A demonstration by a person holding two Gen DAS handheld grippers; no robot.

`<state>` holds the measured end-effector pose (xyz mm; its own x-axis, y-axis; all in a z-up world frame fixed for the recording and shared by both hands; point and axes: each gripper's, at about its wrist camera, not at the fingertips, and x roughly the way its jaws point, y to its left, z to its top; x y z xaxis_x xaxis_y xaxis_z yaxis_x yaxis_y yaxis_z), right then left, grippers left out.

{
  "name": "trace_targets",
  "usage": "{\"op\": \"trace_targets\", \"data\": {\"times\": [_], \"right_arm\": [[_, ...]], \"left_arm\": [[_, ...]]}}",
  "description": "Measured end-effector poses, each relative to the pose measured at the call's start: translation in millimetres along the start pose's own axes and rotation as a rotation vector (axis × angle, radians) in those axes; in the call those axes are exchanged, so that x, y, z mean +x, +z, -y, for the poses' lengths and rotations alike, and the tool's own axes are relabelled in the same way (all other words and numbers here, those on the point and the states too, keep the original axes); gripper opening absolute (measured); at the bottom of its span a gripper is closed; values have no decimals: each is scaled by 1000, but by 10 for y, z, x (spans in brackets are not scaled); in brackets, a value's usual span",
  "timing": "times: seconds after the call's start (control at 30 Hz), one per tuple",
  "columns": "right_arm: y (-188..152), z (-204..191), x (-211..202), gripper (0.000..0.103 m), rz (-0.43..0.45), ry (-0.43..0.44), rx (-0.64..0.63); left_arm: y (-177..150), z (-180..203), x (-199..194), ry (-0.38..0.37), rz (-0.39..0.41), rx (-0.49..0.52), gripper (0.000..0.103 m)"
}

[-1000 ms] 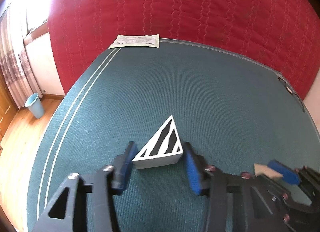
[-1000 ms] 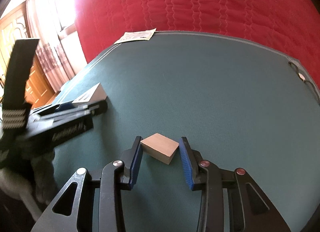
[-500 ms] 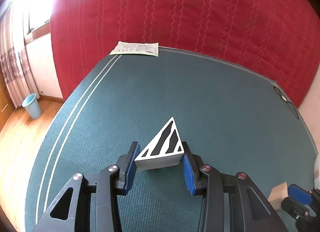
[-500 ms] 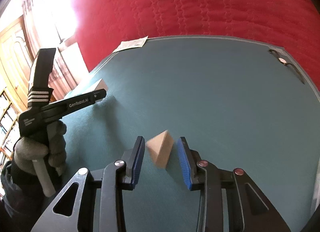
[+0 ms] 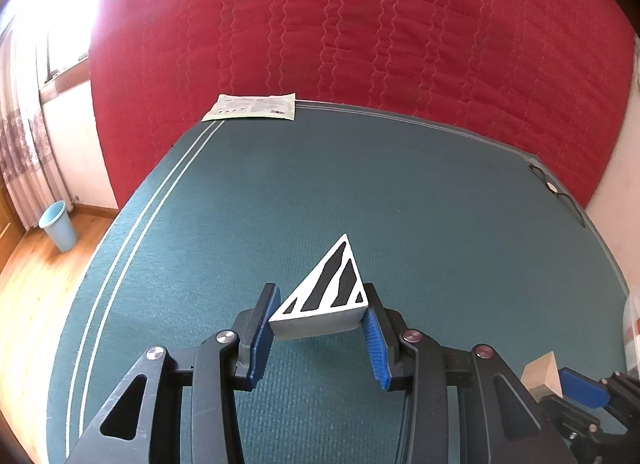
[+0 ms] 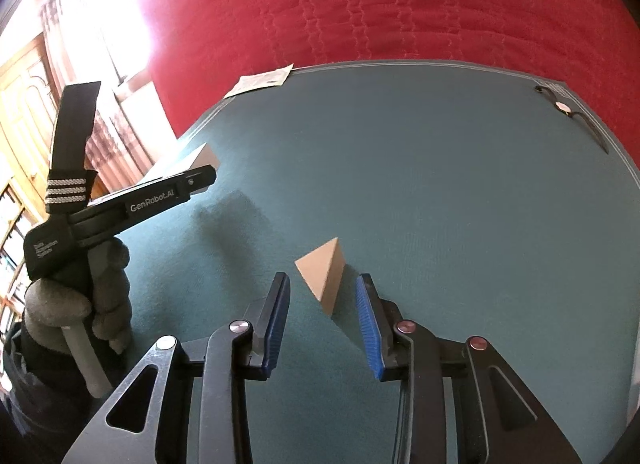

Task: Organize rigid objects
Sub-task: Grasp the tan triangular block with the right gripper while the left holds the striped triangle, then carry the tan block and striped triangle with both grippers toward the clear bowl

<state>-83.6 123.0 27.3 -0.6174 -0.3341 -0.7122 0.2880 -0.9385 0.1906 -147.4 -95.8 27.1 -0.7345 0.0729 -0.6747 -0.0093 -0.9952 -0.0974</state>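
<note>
Looks like early days here: the left tongs (image 5: 318, 330) are clamped on the striped triangle block (image 5: 326, 290) and the right tongs (image 6: 322, 322) sit slightly apart around the plain wooden wedge (image 6: 324, 270), pads not quite touching it, both over the near middle of the green mat (image 5: 400, 192). Neither block is parked anywhere yet, and the paper packet (image 5: 252, 107) at the far left corner hasn't been dealt with

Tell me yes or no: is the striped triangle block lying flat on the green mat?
No. The striped triangle block is clamped between the left gripper's blue pads, lifted clear of the green mat.
</note>
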Motion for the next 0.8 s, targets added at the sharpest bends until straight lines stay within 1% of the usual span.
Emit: {"op": "trace_targets", "data": {"times": [0.07, 0.3, 0.37, 0.4, 0.57, 0.63, 0.8], "right_arm": [[12, -31, 35, 36, -3, -7, -6], [73, -101, 225, 35, -22, -80, -31], [75, -103, 232, 29, -15, -97, -40], [74, -104, 228, 24, -14, -105, -47], [42, -80, 139, 23, -3, -88, -44], [31, -55, 80, 21, 6, -80, -38], [-16, 48, -121, 20, 29, -71, -17]], "left_arm": [[5, -5, 11, 1, -2, -1, 43], [11, 6, 14, -2, -2, 4, 43], [-3, 29, 18, -1, -2, 9, 43], [-4, 35, 24, -1, -3, 12, 43], [-14, 75, 17, 2, 0, 27, 43], [-12, 87, 15, 4, 2, 29, 43], [-38, 124, -4, 7, 6, 36, 43]]}}
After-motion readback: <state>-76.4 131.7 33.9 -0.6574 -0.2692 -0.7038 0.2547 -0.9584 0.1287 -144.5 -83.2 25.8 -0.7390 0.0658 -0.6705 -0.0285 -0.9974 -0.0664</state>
